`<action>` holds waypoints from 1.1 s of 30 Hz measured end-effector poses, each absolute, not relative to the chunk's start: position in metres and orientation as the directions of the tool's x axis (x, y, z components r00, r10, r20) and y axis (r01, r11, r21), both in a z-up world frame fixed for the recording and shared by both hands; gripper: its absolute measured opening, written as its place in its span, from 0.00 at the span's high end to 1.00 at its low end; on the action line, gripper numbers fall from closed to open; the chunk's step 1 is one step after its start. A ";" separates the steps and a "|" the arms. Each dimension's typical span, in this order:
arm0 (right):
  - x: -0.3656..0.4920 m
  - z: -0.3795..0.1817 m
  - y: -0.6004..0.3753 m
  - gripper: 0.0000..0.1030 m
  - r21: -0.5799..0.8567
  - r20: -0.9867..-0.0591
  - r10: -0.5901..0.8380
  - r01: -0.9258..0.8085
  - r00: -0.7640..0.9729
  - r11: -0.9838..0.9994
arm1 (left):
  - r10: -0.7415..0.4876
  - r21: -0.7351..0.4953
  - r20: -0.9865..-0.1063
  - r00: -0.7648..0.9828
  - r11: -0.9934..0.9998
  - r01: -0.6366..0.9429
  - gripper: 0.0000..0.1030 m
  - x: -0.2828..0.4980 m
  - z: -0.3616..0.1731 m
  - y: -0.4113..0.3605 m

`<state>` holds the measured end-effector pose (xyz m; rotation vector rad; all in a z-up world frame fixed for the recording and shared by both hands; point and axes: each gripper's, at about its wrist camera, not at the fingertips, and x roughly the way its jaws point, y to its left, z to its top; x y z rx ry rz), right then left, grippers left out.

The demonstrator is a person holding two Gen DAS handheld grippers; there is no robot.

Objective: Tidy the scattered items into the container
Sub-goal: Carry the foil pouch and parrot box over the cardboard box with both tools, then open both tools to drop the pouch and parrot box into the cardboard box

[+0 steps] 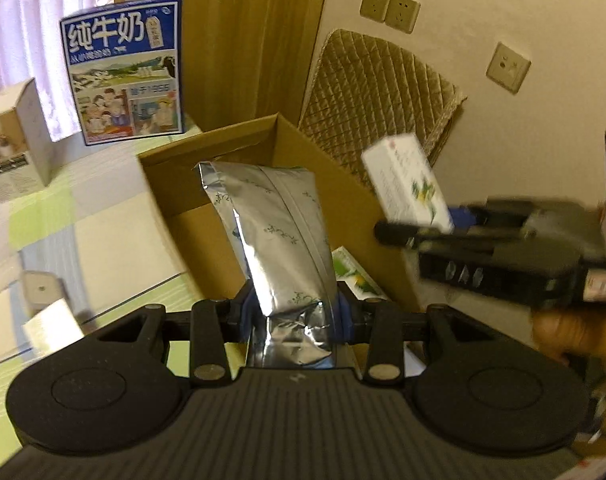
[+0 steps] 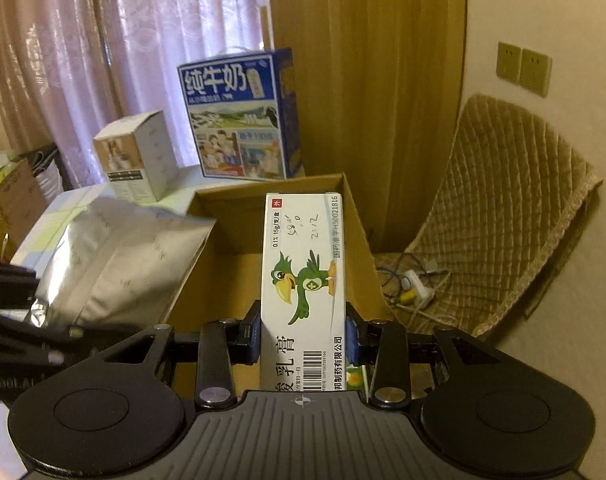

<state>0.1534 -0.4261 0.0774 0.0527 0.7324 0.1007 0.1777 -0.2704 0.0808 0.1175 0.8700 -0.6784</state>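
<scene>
My left gripper (image 1: 295,314) is shut on a silver foil pouch (image 1: 279,236) that stands upright over the open cardboard box (image 1: 343,184). A white ointment carton with a green bird (image 2: 305,276) is clamped in my right gripper (image 2: 303,334), also above the cardboard box (image 2: 355,216). In the left wrist view the right gripper (image 1: 391,234) comes in from the right, blurred, with the ointment carton (image 1: 407,184) in it. In the right wrist view the foil pouch (image 2: 115,256) shows at the left beside the box. Another green and white carton (image 1: 355,276) lies inside the box.
A blue milk carton case (image 1: 123,68) and a small white box (image 1: 19,148) stand on the table behind the cardboard box. A quilted chair (image 2: 503,220) is to the right, with a power strip and cables (image 2: 415,284) on the floor. A hand (image 1: 571,332) holds the right gripper.
</scene>
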 end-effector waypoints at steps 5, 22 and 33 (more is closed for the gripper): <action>0.170 0.065 -0.436 0.65 0.104 -0.681 0.114 -0.058 0.723 0.993 | -0.511 -0.213 -0.731 0.453 0.801 0.560 0.66 0.201 0.070 -0.288; 0.198 0.040 -0.442 0.65 0.098 -0.708 0.106 -0.051 0.698 0.994 | -0.467 -0.192 -0.703 0.537 0.851 0.488 0.61 0.228 0.046 -0.274; 0.195 0.050 -0.439 0.33 0.197 -0.670 0.155 -0.027 0.726 0.980 | -0.422 -0.155 -0.712 0.561 0.874 0.461 0.50 0.206 0.044 -0.235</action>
